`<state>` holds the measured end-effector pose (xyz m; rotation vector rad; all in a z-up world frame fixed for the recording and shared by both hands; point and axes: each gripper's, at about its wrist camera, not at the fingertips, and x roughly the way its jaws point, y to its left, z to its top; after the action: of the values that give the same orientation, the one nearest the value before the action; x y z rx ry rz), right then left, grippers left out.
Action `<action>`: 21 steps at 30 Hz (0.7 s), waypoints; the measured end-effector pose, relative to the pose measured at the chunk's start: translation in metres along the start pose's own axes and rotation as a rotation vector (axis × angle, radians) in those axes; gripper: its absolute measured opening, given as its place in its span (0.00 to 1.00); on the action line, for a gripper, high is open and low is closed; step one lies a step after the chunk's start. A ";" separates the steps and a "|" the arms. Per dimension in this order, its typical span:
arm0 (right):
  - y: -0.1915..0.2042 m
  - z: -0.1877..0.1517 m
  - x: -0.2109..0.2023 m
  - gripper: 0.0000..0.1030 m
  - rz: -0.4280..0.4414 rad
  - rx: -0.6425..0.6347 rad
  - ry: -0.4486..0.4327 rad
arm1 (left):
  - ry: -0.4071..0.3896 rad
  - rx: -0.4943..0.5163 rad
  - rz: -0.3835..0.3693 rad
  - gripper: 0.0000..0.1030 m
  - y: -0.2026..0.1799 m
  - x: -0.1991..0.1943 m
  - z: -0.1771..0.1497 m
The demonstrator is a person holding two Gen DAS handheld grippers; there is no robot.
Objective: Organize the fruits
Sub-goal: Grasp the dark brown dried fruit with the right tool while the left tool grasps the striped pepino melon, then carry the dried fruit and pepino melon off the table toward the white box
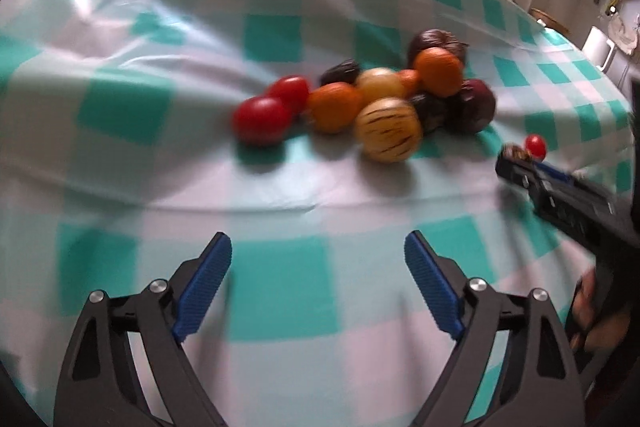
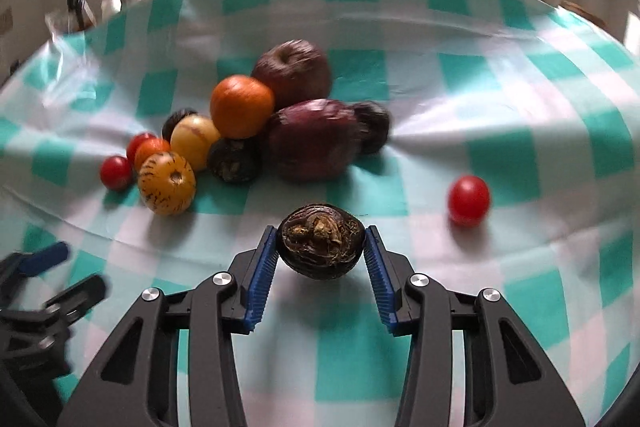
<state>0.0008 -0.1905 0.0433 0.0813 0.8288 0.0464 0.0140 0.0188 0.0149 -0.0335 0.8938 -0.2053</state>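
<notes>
From my right wrist camera I see the right gripper (image 2: 321, 247) pinching a dark, rough-skinned water chestnut (image 2: 321, 246) between its blue pads, just above the checked tablecloth (image 2: 500, 115). The left wrist view shows only a sliver of that fruit at the gripper's tip. A lone cherry tomato (image 2: 469, 200) sits to the right, apart from the fruit pile (image 2: 256, 131), which lies further back. My left gripper (image 1: 318, 269) hovers low over the cloth with its fingers spread wide, nothing between them, aimed toward the pile, where a striped yellow melon (image 1: 388, 129) sits nearest.
</notes>
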 end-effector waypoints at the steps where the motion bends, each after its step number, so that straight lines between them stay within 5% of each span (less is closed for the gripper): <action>1: -0.006 -0.003 -0.005 0.42 0.005 0.020 -0.012 | -0.002 -0.002 0.000 0.86 -0.006 0.005 0.004; 11: -0.032 -0.022 -0.033 0.42 0.116 0.136 -0.078 | 0.000 -0.037 0.059 0.69 -0.048 0.055 0.051; 13: -0.033 -0.023 -0.034 0.42 0.122 0.141 -0.080 | 0.010 -0.037 0.061 0.46 -0.051 0.061 0.055; 21: -0.035 -0.026 -0.038 0.42 0.130 0.157 -0.093 | -0.047 -0.085 -0.042 0.43 -0.039 0.030 0.030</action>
<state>-0.0438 -0.2265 0.0504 0.2836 0.7326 0.0986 0.0487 -0.0271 0.0149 -0.1359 0.8548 -0.2047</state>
